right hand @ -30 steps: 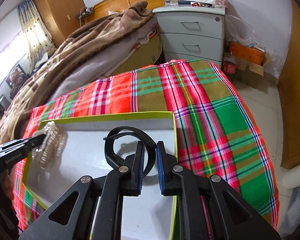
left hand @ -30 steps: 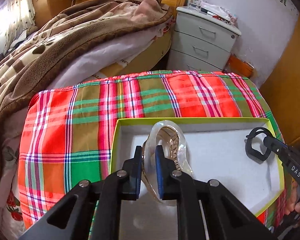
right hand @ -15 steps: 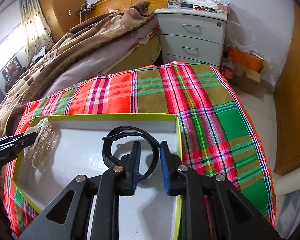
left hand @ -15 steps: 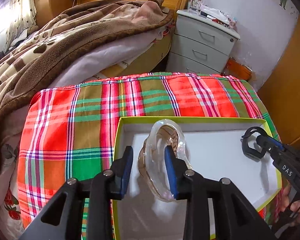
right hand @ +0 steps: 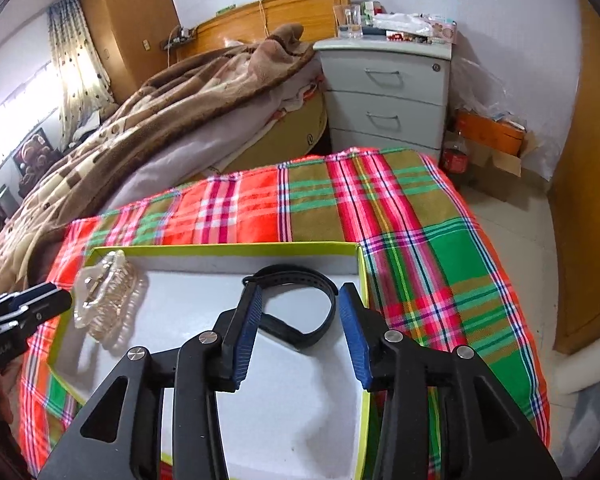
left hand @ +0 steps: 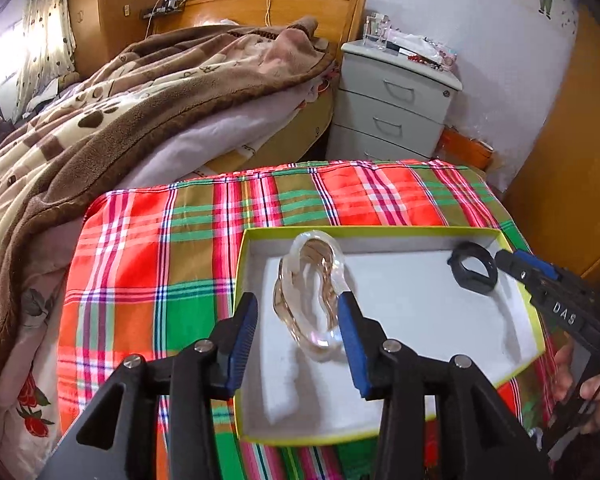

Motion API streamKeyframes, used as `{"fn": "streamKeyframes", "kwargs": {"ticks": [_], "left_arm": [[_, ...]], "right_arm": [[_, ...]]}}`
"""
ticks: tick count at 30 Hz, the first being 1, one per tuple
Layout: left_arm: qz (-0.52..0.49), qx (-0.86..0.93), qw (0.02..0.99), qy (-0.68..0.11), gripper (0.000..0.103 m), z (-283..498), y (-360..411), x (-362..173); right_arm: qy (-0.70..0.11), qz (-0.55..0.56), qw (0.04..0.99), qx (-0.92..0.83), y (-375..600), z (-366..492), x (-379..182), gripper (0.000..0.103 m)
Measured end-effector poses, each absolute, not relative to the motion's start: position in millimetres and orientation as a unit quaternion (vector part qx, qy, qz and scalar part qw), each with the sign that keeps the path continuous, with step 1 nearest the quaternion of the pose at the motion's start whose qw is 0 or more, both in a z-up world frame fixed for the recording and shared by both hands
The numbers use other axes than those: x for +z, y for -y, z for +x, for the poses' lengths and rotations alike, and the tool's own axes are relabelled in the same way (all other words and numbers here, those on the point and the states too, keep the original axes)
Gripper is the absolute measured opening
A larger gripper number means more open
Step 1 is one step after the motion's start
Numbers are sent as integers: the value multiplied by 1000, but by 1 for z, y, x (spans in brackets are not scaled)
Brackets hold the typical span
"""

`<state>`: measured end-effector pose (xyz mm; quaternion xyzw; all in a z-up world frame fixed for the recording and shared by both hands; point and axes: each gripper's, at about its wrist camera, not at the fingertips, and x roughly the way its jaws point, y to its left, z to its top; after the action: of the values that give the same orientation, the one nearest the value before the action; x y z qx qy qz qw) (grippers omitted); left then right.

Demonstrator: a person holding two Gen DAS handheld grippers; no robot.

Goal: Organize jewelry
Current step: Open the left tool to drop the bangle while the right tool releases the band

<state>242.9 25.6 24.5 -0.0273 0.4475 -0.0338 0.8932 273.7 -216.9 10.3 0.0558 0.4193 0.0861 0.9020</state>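
A clear hair claw clip lies in a white box with a lime-green rim on the plaid cloth. My left gripper is open, its blue pads either side of the clip, not squeezing it. A black wristband lies in the box's right part; it also shows in the left wrist view. My right gripper is open just above and behind the band. The clip and the left gripper's tip show at the left of the right wrist view.
The box sits on a red-green plaid cloth over a low table. A bed with a brown blanket lies behind, a grey drawer unit at the back right, and a wooden door on the right.
Both grippers have opened. The left one let go of the clear clip and the right one let go of the black wristband; both items now lie in the box.
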Motion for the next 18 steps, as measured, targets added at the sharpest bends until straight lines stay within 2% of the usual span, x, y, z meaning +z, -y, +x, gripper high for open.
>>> {"fn": "streamKeyframes", "kwargs": {"ticks": [18], "left_arm": [[-82,-124,888,-436,47,151,-32,34]], "right_arm": [[-366,81,921,103,239,163,42,42]]}}
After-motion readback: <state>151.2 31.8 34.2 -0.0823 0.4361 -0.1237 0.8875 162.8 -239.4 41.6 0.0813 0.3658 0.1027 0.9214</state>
